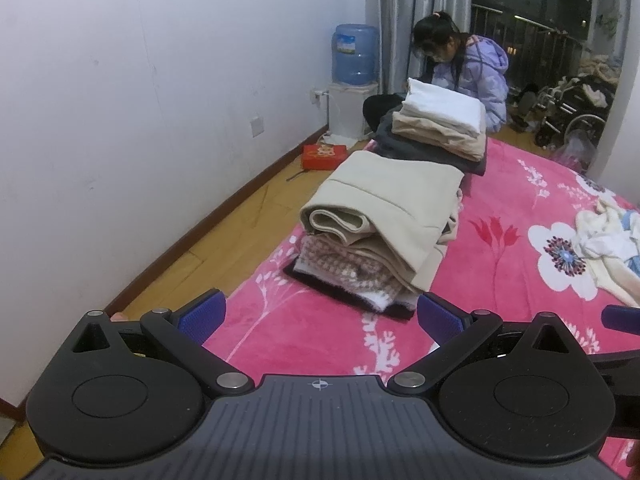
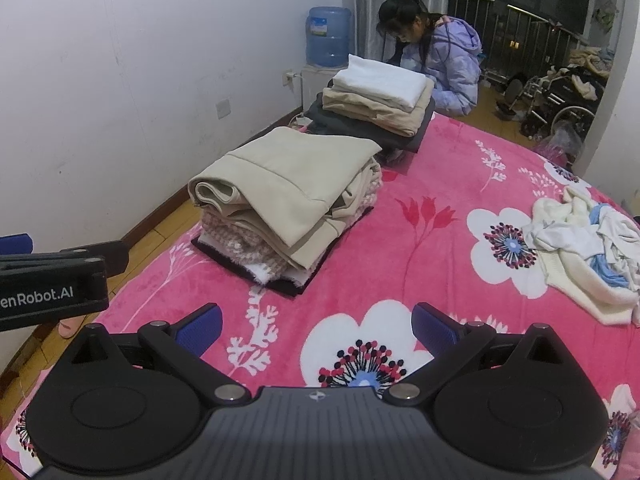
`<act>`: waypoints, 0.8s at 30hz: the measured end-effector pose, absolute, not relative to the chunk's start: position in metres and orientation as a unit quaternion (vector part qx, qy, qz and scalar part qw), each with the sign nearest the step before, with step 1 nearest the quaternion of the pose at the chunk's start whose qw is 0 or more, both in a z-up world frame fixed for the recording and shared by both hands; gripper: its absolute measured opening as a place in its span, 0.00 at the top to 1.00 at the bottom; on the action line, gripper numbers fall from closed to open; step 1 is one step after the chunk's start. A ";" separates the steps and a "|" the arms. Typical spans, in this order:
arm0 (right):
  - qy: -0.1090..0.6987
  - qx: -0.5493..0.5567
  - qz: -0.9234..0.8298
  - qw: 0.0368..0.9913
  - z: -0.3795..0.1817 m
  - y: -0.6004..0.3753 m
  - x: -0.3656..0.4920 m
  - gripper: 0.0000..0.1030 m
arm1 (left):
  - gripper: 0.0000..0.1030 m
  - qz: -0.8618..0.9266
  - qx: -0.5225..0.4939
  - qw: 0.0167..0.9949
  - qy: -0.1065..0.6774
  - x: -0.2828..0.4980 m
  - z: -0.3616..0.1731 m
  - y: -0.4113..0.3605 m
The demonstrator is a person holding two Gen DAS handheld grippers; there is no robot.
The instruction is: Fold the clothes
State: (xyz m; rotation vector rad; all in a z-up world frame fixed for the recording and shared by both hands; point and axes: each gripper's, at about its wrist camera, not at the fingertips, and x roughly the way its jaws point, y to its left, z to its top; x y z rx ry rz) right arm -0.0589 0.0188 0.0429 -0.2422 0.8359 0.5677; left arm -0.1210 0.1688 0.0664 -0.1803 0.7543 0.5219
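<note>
Left gripper (image 1: 320, 316): jaws spread wide, nothing between them, blue pads facing each other above the pink floral blanket (image 1: 500, 184). Right gripper (image 2: 316, 326): jaws likewise spread and empty, over a white flower print on the blanket. The left gripper's body shows at the left edge of the right wrist view, beside the right one.

Near stack of folded clothes (image 2: 288, 196) lies just beyond the left jaws, near the bed's left edge. Long axis runs from near to far, angled slightly right. Top piece is a beige garment, folded flat, its rolled fold end facing the cameras at near left. Beneath: more beige layers, a pink-and-white knit, something white and fluffy, a dark piece at the bottom.

Far stack (image 2: 376, 100) sits just behind it, touching or nearly so: white folded piece on top, tan under that, dark grey below.

Unfolded heap of clothes (image 2: 584, 248) lies at the right of the bed, well apart from both stacks: cream, white and light blue, crumpled.

Beyond the bed's far end a person in a lilac puffy jacket (image 2: 452, 68) crouches. A blue water jug (image 2: 328, 36) stands on a dispenser at the far left wall.
</note>
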 end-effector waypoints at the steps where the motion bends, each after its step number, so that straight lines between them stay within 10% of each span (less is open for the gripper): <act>1: 0.400 -0.115 0.271 0.868 0.043 0.019 -0.059 0.00 | 0.00 0.252 -0.088 0.893 0.363 -0.121 0.067 0.170; 24: 0.403 -0.105 0.266 0.869 0.045 0.017 -0.062 0.00 | 0.00 0.263 -0.092 0.892 0.356 -0.130 0.076 0.176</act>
